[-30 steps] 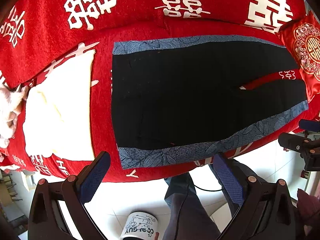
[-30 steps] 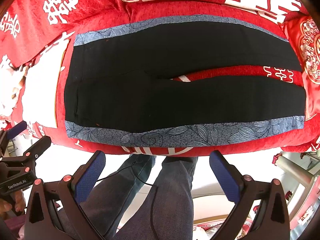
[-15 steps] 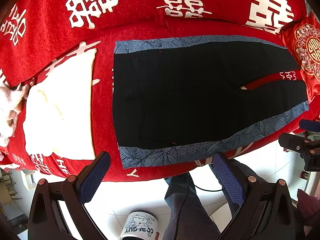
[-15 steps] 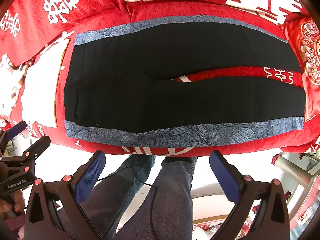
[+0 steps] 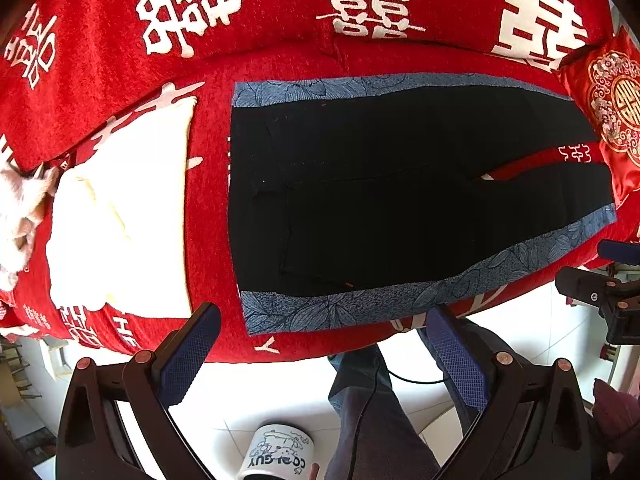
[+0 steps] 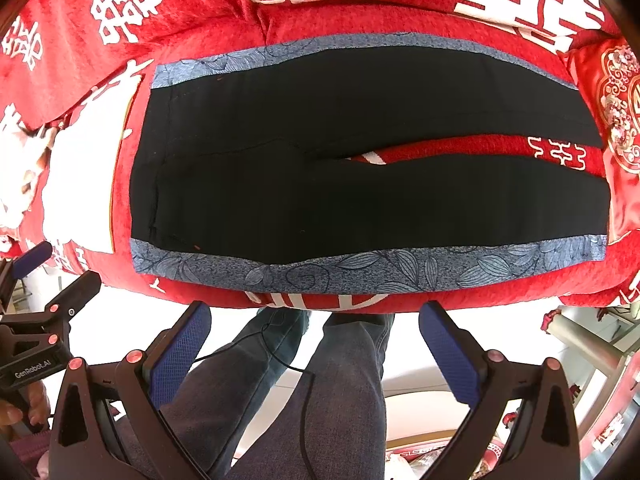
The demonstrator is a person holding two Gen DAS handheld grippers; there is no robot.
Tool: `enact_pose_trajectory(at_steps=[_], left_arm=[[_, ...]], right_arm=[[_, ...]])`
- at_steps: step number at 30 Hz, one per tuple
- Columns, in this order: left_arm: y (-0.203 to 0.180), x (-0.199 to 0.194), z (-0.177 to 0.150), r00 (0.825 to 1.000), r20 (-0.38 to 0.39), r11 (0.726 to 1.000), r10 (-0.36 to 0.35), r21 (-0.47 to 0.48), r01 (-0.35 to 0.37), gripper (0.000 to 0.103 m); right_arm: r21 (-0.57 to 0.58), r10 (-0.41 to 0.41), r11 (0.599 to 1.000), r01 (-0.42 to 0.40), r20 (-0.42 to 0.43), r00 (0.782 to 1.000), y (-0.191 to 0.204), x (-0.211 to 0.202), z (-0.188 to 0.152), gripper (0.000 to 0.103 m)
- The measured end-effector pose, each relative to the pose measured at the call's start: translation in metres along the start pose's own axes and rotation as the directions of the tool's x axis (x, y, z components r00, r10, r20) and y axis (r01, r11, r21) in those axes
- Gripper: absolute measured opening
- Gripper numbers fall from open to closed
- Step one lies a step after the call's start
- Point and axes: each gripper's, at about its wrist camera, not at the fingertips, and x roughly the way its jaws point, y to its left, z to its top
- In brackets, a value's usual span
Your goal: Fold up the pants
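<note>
Both grippers, left gripper (image 5: 320,344) and right gripper (image 6: 314,340), gape empty off the sofa's (image 6: 360,20) front edge. Pants (image 6: 360,184) lie flat, unfolded. Pinch near-edge waistband and hem corners together, lift evenly.

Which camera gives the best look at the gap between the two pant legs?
The right wrist view: the gap sits near mid-frame, a long red wedge between the legs of the pants. The left wrist view squeezes the gap toward its right edge.

Red sofa (image 5: 304,60) bears black pants (image 5: 400,200), white cloth (image 5: 120,216).
</note>
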Motion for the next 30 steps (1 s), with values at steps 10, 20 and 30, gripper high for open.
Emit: enact_pose_trajectory(at_steps=[10,20,30], left_arm=[[0.009,-0.005,0.000,0.999,0.030,1.000,-0.012,0.004,0.012,0.103],[0.013,-0.006,-0.005,0.998,0.050,0.999,-0.031,0.038,0.029,0.103],[0.012,-0.014,-0.014,0.995,0.097,0.993,-0.001,-0.117,0.013,0.103]], right_arm=[[0.005,-0.012,1.000,0.012,0.028,1.000,0.010,-0.007,-0.002,0.103],[0.054,-0.027,0.998,0.024,0.067,0.997,0.017,-0.015,-0.023,0.103],[0.012,-0.002,1.000,0.001,0.103,0.995,-0.007,-0.029,-0.021,0.103]])
